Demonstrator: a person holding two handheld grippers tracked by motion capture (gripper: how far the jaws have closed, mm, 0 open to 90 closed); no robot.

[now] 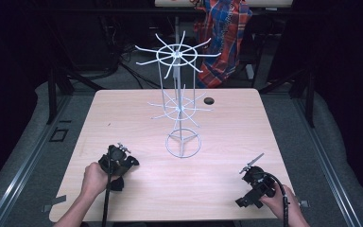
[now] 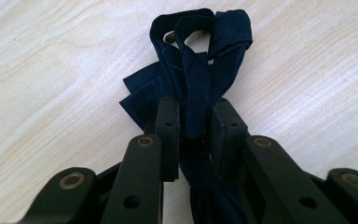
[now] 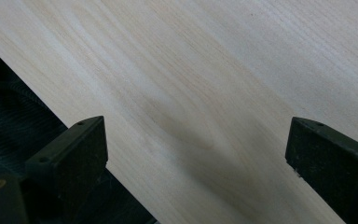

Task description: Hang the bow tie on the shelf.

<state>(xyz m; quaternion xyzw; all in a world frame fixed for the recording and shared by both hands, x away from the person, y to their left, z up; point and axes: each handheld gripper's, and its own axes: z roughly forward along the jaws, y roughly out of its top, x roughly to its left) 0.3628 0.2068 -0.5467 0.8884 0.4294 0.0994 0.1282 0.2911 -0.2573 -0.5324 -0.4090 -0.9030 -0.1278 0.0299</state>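
Left tool: my jaws squeeze the dark blue cloth strap on the table.
Right tool: wide open, holding nothing.
Next, I think: lift the strap onto the white wire rack.

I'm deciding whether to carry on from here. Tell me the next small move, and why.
Probably lift the left gripper straight up a little. Its jaws are shut on the dark blue fabric strap, which lies bunched on the table. The white wire rack stands ahead with bare hooks, and the right gripper is open, holding nothing.
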